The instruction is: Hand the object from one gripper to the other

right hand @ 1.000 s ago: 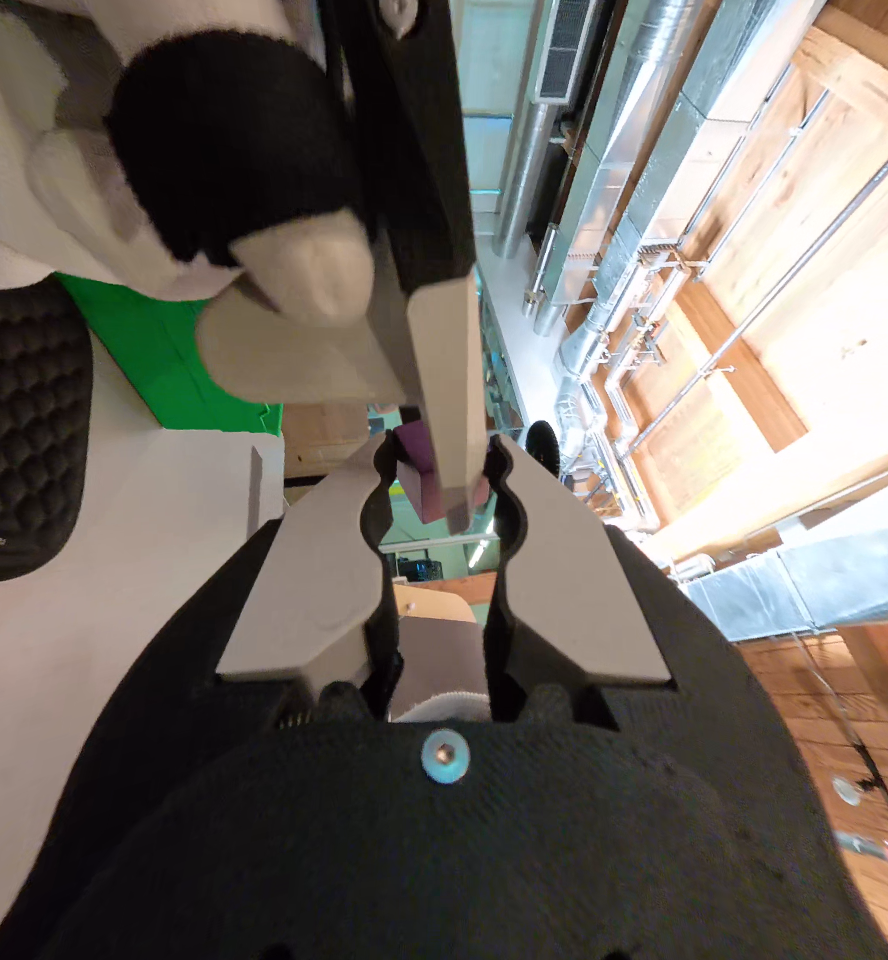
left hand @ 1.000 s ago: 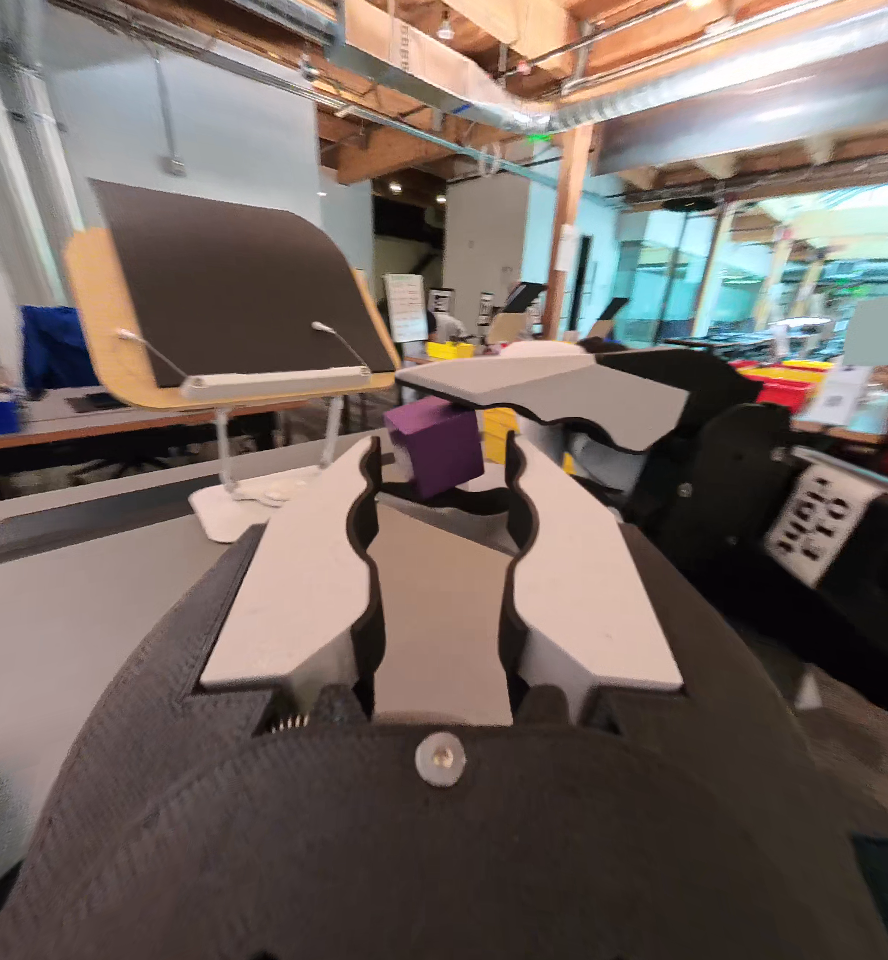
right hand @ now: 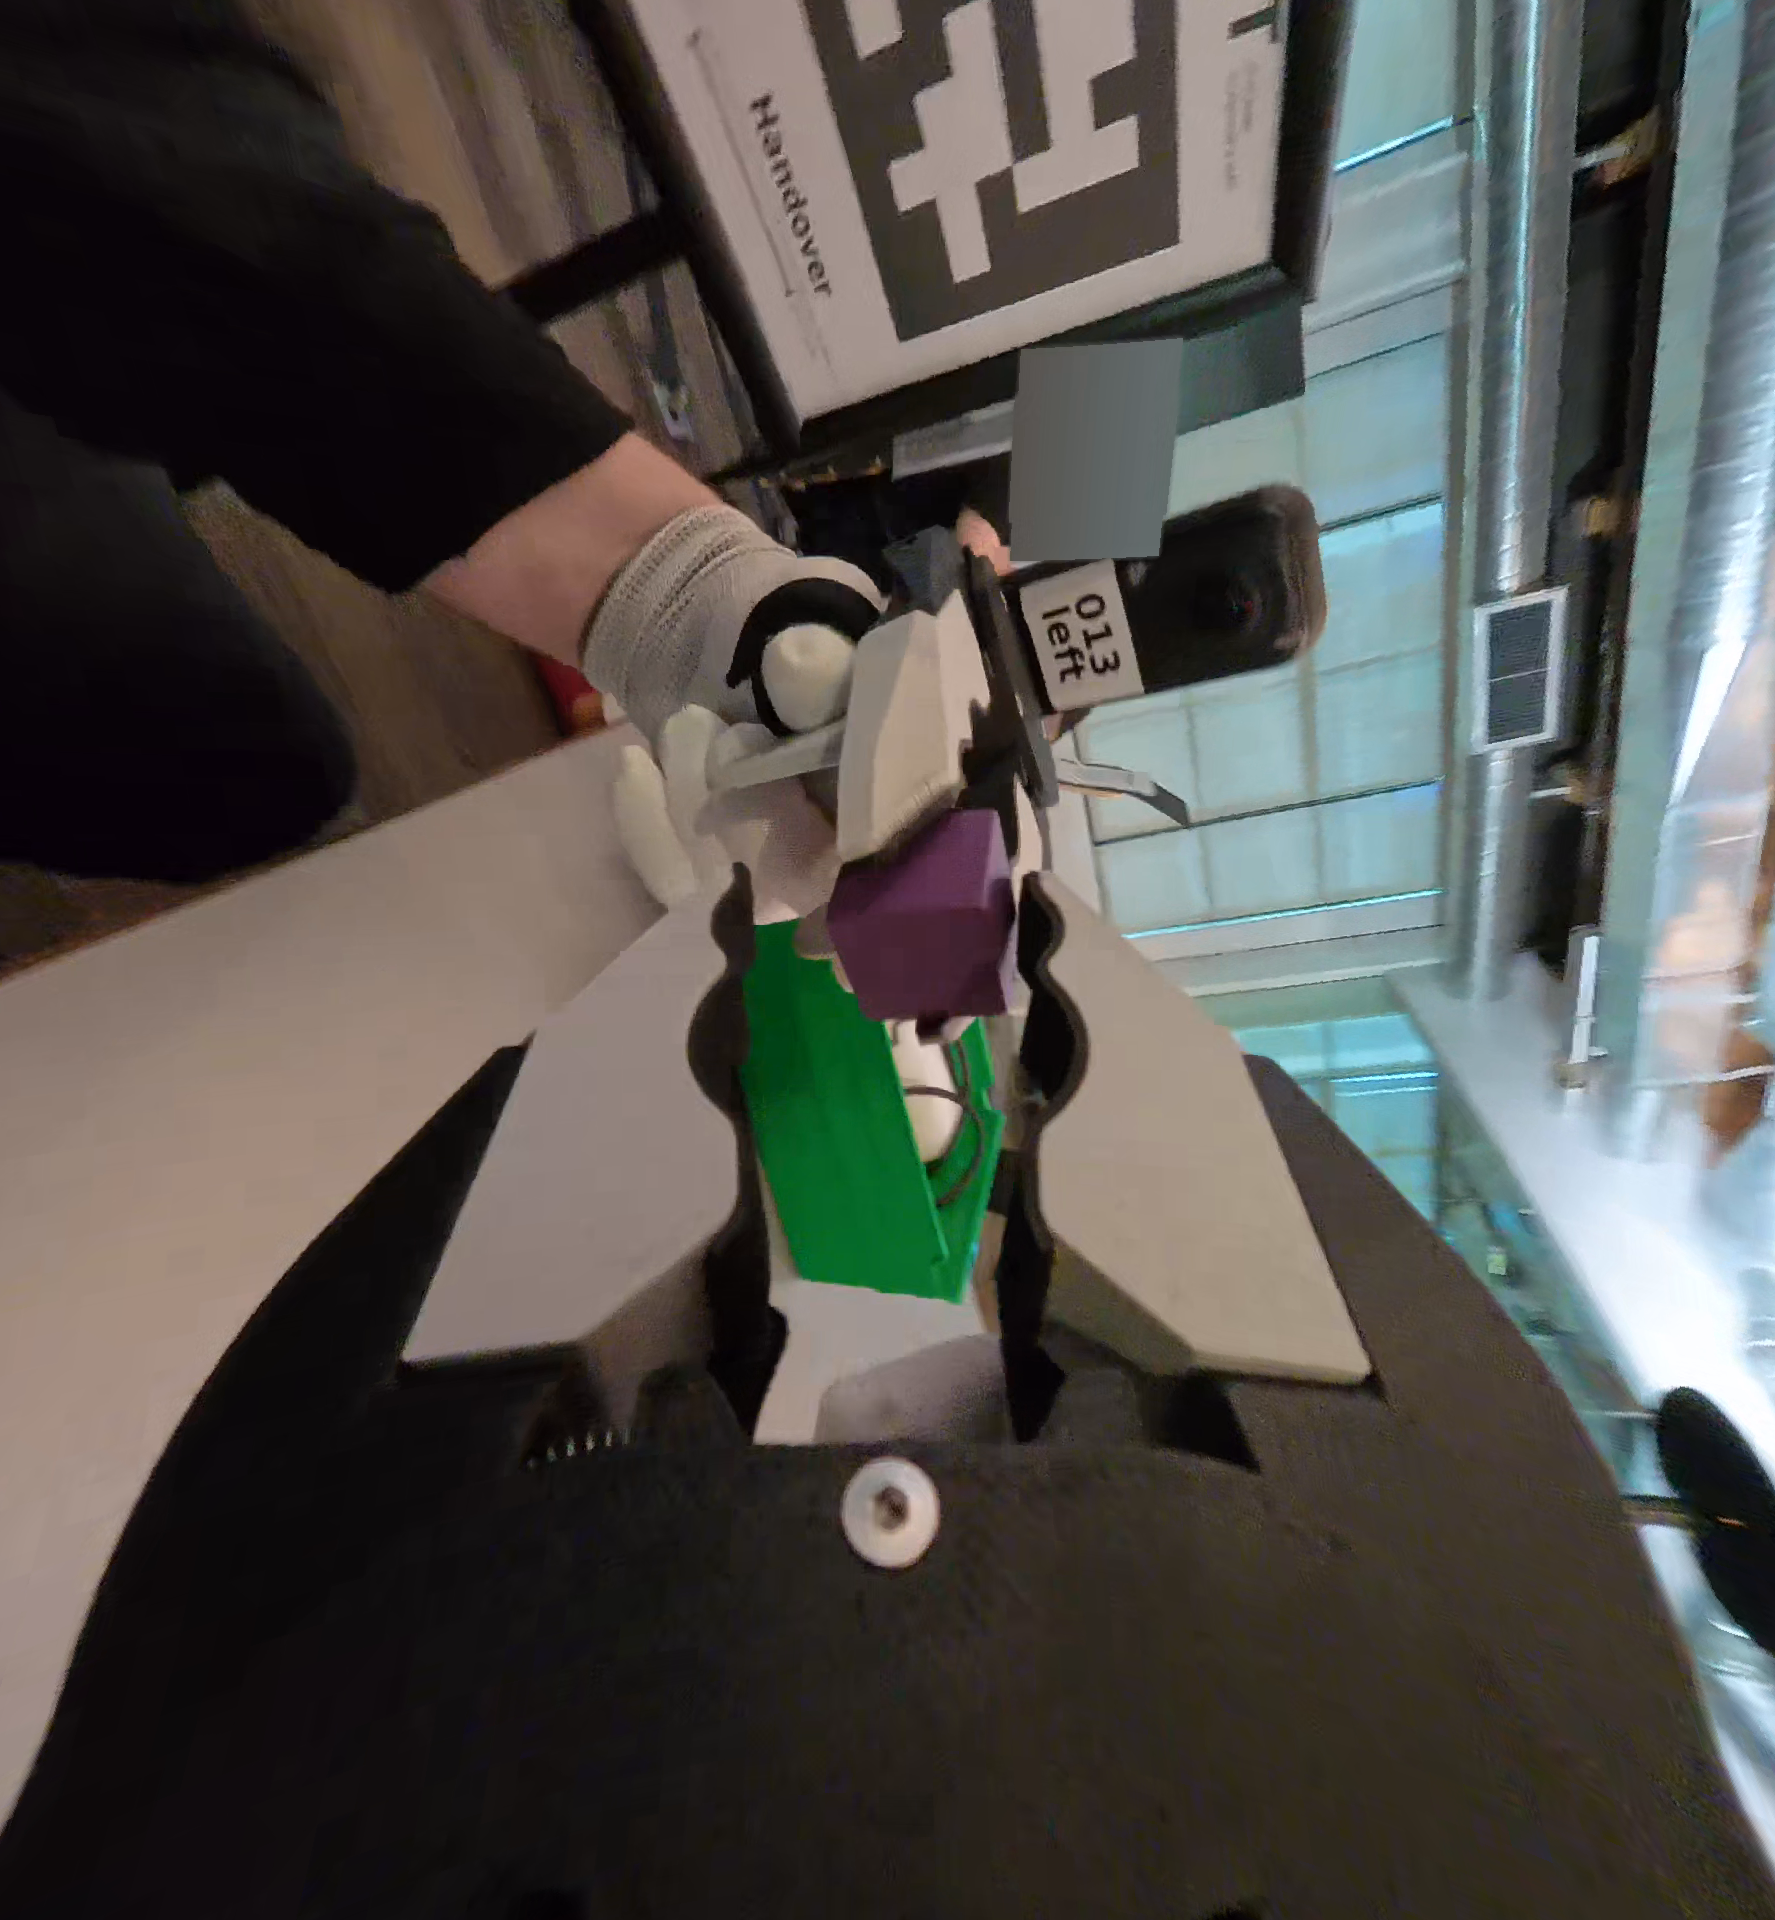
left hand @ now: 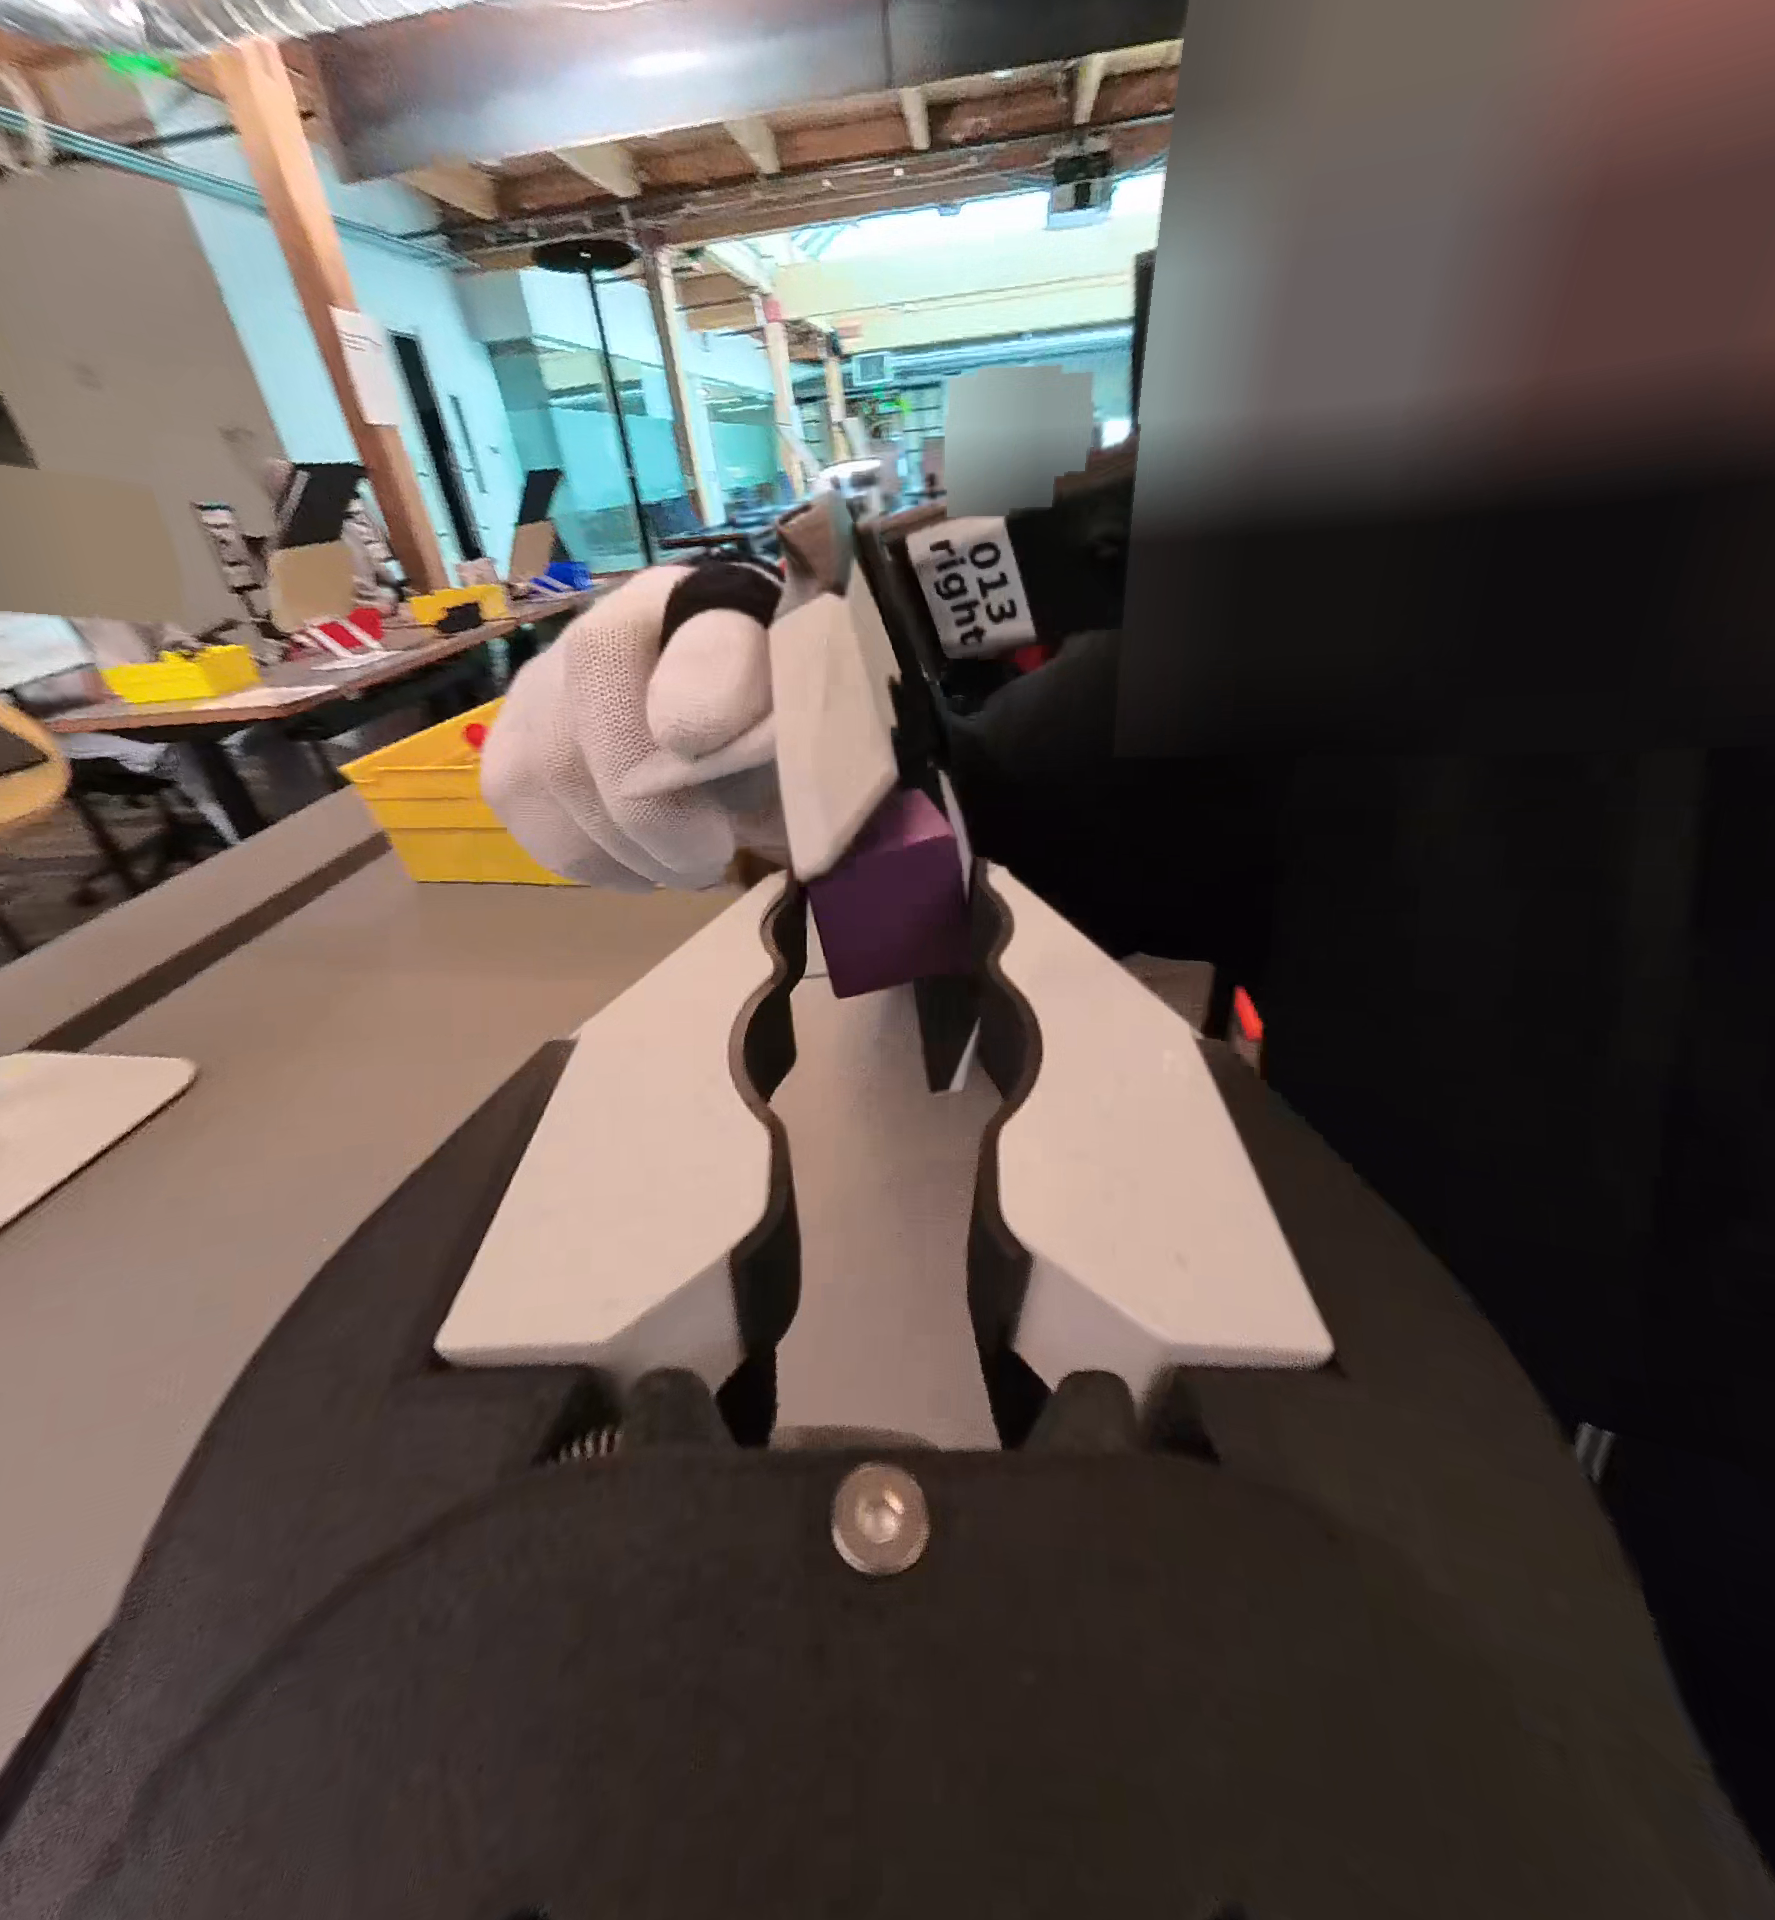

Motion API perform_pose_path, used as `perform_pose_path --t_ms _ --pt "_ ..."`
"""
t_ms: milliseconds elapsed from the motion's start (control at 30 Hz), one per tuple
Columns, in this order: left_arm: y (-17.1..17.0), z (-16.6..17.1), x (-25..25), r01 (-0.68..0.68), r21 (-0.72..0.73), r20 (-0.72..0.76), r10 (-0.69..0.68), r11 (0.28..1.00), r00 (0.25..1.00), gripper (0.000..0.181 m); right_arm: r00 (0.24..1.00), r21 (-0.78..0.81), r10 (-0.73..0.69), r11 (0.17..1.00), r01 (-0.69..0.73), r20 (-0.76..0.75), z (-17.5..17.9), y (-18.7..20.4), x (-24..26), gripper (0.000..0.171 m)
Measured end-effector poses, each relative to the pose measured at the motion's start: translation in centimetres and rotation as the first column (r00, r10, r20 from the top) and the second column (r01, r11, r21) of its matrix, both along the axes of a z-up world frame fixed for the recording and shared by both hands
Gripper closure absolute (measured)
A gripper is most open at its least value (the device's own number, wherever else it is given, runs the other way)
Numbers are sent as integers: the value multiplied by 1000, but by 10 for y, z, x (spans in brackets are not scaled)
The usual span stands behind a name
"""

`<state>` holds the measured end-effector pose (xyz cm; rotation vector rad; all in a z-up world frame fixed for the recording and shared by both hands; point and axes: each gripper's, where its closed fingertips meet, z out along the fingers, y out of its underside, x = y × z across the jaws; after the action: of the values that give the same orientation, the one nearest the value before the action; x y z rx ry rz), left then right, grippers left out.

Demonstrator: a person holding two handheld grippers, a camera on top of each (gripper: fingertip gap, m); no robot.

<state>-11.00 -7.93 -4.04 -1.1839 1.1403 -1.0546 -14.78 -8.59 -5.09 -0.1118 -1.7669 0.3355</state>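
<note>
The left gripper [left hand: 885, 914] has its two fingers drawn in on the purple cube [left hand: 888, 909], which sits right at their tips, its sides against both inner faces, as far as the left wrist view shows. So it reads as a pinch. The right gripper [right hand: 883, 914] meets it head-on and turned a quarter round, so the two pairs of fingers cross on different faces of the cube. Its fingers are spread: the cube touches one finger, while on the other side a clear gap shows a green object [right hand: 841, 1143] beyond. The cube hangs in the air above the grey tabletop [left hand: 291, 1039], between the two gloved hands. It has no long axis to mind. The handover looks nearly done, and what remains is for the right gripper to back straight off along its own fingers without brushing the cube.
</note>
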Motion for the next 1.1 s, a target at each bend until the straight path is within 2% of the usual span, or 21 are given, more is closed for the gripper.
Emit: perform_pose_path --t_ms 67,100,133,267,333,433,500,600,767,867,1033,1100 --pt "-2 -4 3 45 -18 7 -45 999 999 153 999 74 -32 997 33 -18 -2 1 -3 128" --pt "-2 -6 4 62 -31 8 -62 998 998 153 998 82 -43 996 46 -34 0 2 -3 140" --pt "-2 -6 4 74 -39 19 -73 997 997 153 998 81 -47 995 50 -34 1 3 -3 144" --pt "4 -1 3 59 -49 77 -55 997 996 153 995 76 -82 993 86 -49 5 11 -4 145" --pt "21 8 -6 -62 -39 128 66 997 990 147 983 55 -156 985 162 -97 15 25 -8 145" --pt "48 18 -21 -282 -14 141 281 959 949 139 936 34 -316 945 324 -158 27 61 -10 144" --pt "61 22 -27 -418 17 122 413 908 903 136 888 47 -407 904 426 -216 34 82 -10 144" --pt "76 27 -26 -549 59 101 542 834 834 134 826 99 -494 839 535 -271 33 102 -12 145" --pt "97 25 -10 -665 73 91 659 743 747 132 748 111 -579 762 638 -325 34 118 -10 145" --pt "108 27 -14 -749 104 110 741 655 663 150 728 120 -587 743 658 -354 37 120 -8 145" --pt "111 28 -14 -789 154 113 782 595 612 155 713 145 -585 725 673 -386 39 118 -7 145" --pt "109 27 -14 -773 130 106 767 621 633 156 735 118 -562 758 641 -380 39 115 -8 145"
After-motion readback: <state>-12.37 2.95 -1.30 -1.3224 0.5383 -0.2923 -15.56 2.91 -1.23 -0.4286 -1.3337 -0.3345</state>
